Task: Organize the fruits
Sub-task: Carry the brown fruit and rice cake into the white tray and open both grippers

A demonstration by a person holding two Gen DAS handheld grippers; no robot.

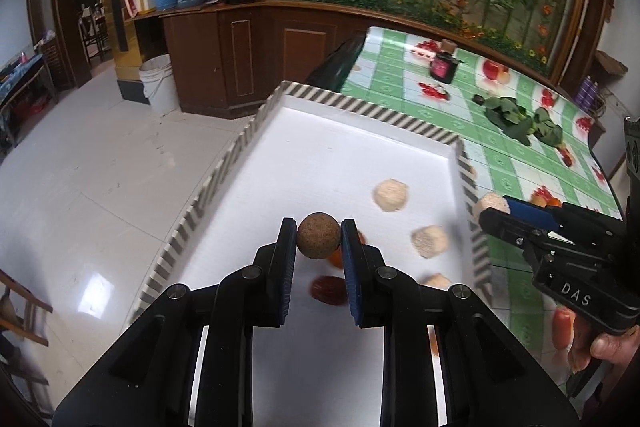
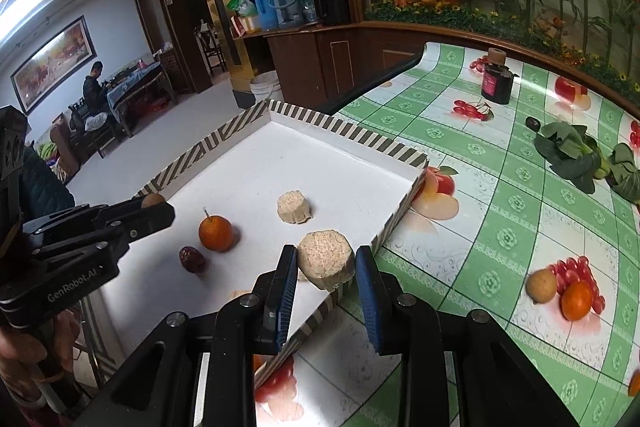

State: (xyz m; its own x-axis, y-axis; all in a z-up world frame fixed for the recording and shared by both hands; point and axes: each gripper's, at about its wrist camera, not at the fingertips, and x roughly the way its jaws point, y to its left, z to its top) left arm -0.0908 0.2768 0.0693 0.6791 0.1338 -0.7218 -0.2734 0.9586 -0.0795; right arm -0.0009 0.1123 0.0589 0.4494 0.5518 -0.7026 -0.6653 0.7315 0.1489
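My left gripper [image 1: 319, 237] is shut on a round brown fruit [image 1: 319, 235] and holds it above the white tray [image 1: 328, 139] with the striped rim. In the right wrist view the left gripper [image 2: 154, 205] shows over the tray's left part. My right gripper [image 2: 326, 267] is shut on a beige cake-like chunk [image 2: 326, 258] over the tray's near right rim [image 2: 394, 223]. In the tray lie an orange [image 2: 216, 233], a dark red date [image 2: 192, 259] and another beige chunk [image 2: 294, 207]. On the tablecloth sit a tan round fruit [image 2: 541, 286] and an orange [image 2: 576, 301].
The table has a green checked cloth [image 2: 500, 195] with printed fruit. On it stand a dark bottle [image 2: 496, 83], leafy greens [image 2: 576, 155] and a small dark item [image 2: 533, 124]. The tray overhangs the table edge above the tiled floor [image 1: 80, 167]. A person sits far back left [image 2: 94, 87].
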